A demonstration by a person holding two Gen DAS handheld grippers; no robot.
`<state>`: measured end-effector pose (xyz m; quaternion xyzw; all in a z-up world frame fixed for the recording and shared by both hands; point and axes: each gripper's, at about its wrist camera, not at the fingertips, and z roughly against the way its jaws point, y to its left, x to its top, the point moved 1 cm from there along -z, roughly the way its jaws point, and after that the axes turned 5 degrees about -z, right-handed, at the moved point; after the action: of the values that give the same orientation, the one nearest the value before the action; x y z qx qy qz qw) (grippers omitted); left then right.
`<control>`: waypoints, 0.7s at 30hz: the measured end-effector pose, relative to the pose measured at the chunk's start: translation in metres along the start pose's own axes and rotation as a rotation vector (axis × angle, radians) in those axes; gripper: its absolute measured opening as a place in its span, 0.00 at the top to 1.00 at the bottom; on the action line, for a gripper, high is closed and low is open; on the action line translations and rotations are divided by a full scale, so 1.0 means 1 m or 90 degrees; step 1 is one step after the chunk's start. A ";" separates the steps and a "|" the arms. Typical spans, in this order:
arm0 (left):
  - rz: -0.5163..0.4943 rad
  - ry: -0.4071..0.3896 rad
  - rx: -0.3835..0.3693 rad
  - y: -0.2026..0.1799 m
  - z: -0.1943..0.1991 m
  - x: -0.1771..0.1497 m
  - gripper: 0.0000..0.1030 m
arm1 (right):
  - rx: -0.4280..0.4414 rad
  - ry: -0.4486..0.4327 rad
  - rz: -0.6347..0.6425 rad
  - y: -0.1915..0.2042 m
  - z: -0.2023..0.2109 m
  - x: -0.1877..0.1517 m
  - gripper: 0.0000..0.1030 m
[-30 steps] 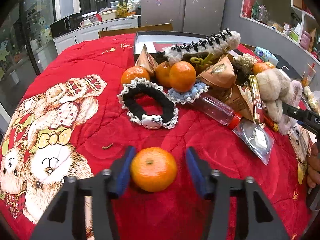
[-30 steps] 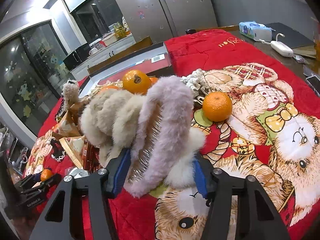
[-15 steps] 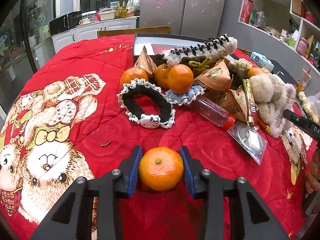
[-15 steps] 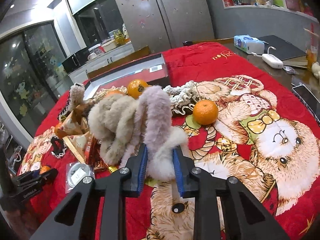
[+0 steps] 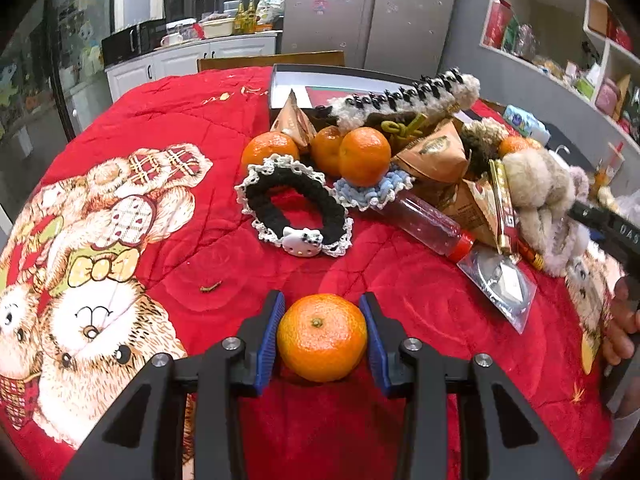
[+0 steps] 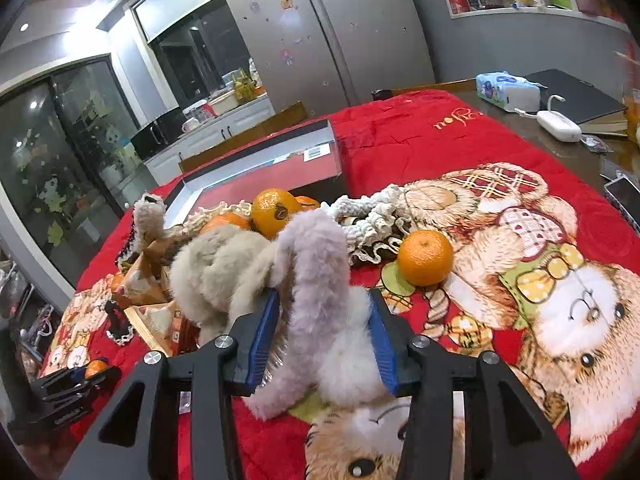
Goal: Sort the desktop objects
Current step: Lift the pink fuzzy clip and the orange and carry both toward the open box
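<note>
In the left wrist view, the left gripper [image 5: 322,334] clenches a tangerine [image 5: 321,337] between its blue pads, over the near edge of the red bear-print blanket [image 5: 168,216]. Further in, 3 more tangerines [image 5: 364,156] sit beside a black lace-trimmed scrunchie [image 5: 295,210] and a clear bottle [image 5: 424,224], in front of an open box [image 5: 294,80] by the far edge. In the right wrist view, the right gripper [image 6: 324,338] has its jaws opening around a pale purple fluffy hair clip [image 6: 320,280] that lies between them; a lone tangerine [image 6: 425,257] rests just beyond, mid-blanket.
</note>
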<state>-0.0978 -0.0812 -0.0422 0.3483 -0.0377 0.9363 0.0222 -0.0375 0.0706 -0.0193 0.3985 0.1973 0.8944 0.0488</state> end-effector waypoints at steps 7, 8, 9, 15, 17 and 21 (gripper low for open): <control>-0.007 0.003 0.013 0.000 0.003 0.000 0.61 | 0.030 -0.005 -0.034 -0.007 0.000 0.001 0.69; -0.012 0.004 0.018 -0.001 0.004 -0.001 0.61 | 0.029 -0.009 -0.031 -0.006 0.002 0.001 0.73; -0.015 0.005 0.021 -0.004 0.003 0.000 0.61 | 0.032 -0.010 -0.031 -0.006 0.003 0.001 0.76; -0.012 0.003 0.019 -0.006 0.001 0.003 0.61 | 0.050 -0.016 -0.041 -0.004 0.014 -0.003 0.84; -0.012 -0.001 0.011 -0.004 0.000 0.006 0.61 | 0.056 -0.020 -0.051 -0.005 0.019 -0.004 0.86; -0.009 -0.014 0.001 0.000 0.004 0.007 0.62 | 0.055 -0.035 -0.050 -0.002 0.033 -0.005 0.88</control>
<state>-0.1006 -0.0810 -0.0340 0.3586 -0.0349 0.9324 0.0280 -0.0105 0.0817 -0.0037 0.4163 0.2495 0.8714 0.0718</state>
